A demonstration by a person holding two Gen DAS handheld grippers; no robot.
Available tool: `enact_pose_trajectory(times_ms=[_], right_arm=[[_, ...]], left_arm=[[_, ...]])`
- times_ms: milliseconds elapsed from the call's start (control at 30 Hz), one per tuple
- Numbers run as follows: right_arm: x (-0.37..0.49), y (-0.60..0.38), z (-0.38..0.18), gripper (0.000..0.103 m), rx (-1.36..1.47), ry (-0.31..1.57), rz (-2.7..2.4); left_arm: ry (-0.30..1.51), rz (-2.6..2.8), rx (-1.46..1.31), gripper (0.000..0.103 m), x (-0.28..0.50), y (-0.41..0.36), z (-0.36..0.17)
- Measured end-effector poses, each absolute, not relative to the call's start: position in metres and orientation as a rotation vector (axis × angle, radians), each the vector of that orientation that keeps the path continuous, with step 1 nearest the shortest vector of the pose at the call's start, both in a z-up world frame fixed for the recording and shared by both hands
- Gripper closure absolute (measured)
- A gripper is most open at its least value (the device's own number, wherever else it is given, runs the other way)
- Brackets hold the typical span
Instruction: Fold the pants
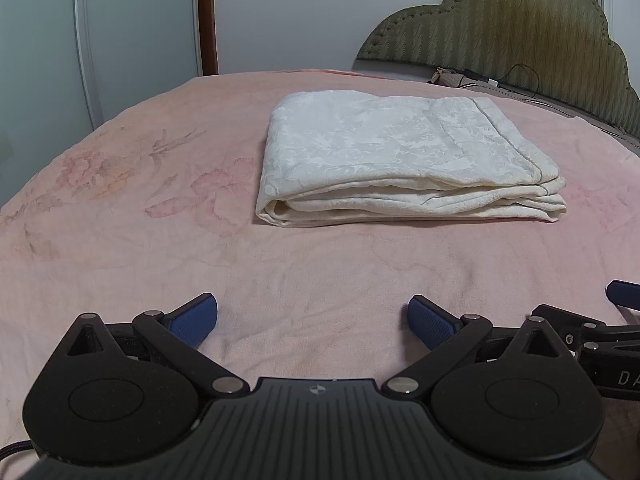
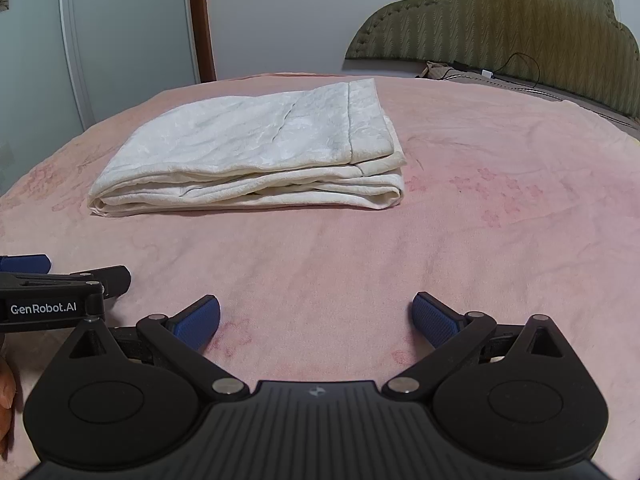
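Since the pants (image 1: 404, 160) are already seen as a compact cream bundle with several layers stacked on the pink bedspread (image 1: 120, 240), the folding is judged to be finished or almost finished, and the step in hand is probably only a last check or tidying. The bundle lies in the middle of the bed, well apart from both tools and nearer to the padded headboard (image 1: 500, 32) than they are. The left gripper (image 1: 313, 318) is held low over the bare bedspread with its blue fingers (image 1: 196, 318) spread wide apart, and nothing is held between them. The right gripper (image 2: 316, 318) is held just beside it, also with the fingers wide apart and empty. If some tidying is wanted, it should be done gently: the near edge, where the layers are seen slightly uneven and a lower layer sticks out a little at the right corner, could be pressed flat from above or pushed in line with one finger, not pinched. A pinch on only the top layer would probably lift it and open the fold again. The fabric looks soft and a little slippery, so any push should be made slowly, and the other gripper can be rested on top of the bundle to keep it from sliding on the bedspread.
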State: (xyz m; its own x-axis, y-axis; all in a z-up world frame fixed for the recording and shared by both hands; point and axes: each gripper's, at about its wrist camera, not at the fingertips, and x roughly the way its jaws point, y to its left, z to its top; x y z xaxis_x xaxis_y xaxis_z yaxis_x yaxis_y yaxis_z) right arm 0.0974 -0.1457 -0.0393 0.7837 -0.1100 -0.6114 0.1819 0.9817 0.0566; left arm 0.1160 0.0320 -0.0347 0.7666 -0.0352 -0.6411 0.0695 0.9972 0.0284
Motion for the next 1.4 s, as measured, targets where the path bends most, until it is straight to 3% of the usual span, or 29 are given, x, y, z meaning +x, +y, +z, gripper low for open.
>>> enact_pose_trajectory(times_ms=[500, 1400], right_arm=[[0.096, -0.129, -0.037, 0.0, -0.009, 0.644, -0.193], [0.099, -0.139, -0.04, 0.0, 0.097, 0.654, -0.158]], left_arm=[[0.692, -0.055, 0.048, 0.0, 0.116, 0.032, -0.035], [0.691, -0.032, 0.035, 0.0, 0.114, 0.035, -0.034]])
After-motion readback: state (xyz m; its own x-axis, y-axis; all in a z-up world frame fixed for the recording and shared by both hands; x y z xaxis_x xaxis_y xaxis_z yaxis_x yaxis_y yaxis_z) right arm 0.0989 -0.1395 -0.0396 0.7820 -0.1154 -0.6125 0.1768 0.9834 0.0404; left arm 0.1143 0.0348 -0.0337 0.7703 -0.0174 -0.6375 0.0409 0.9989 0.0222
